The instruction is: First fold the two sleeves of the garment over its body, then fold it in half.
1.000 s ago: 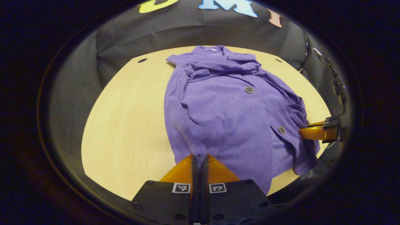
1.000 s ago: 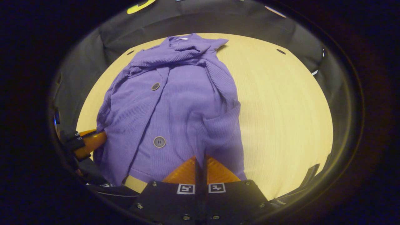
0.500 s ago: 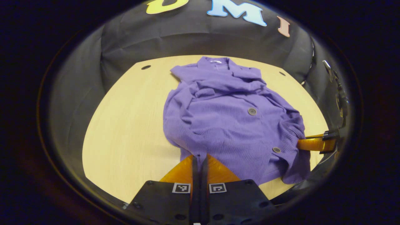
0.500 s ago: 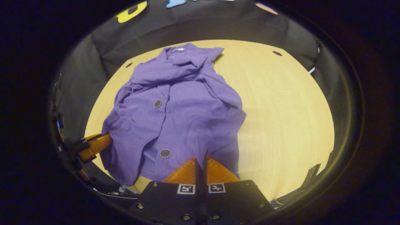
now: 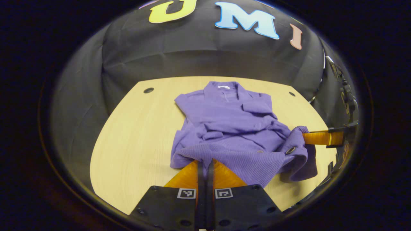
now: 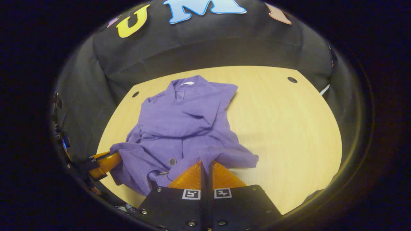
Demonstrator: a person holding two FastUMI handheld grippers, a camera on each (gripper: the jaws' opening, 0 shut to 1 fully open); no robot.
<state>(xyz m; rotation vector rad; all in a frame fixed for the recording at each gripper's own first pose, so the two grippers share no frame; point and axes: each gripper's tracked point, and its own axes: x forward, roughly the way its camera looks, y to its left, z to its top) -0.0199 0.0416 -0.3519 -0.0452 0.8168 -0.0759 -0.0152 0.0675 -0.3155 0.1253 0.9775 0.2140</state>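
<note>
Pale wooden desk (image 5: 128,134) with rounded corners and small round holes: carries the purple ribbed button-front garment (image 5: 224,115), collar at the far end near the booth wall.

Change over the last second: the garment's near hem (image 5: 244,160) is lifted off the desk and carried toward the collar; earlier the garment was stretched long toward both cameras, now it is bunched short, the lower half raised in a ridge above the upper half. The sleeves are seen already laid across the chest, so this is judged to be the final half-fold, roughly midway through.

Left hand-held gripper (image 5: 205,162): fingers closed tight, hem corner pinched between them, cloth draped away from the tips. It is also seen in the right gripper view at the lower left (image 6: 110,157), its tip buried in the cloth.

Right hand-held gripper (image 6: 205,163): fingers closed, the other hem corner clamped. In the left gripper view it is seen at the right edge (image 5: 310,138), cloth wrapped over its tip.

The hem hangs slack between the two grips. One dark round button (image 5: 290,150) sits just beside the right tip.
</note>
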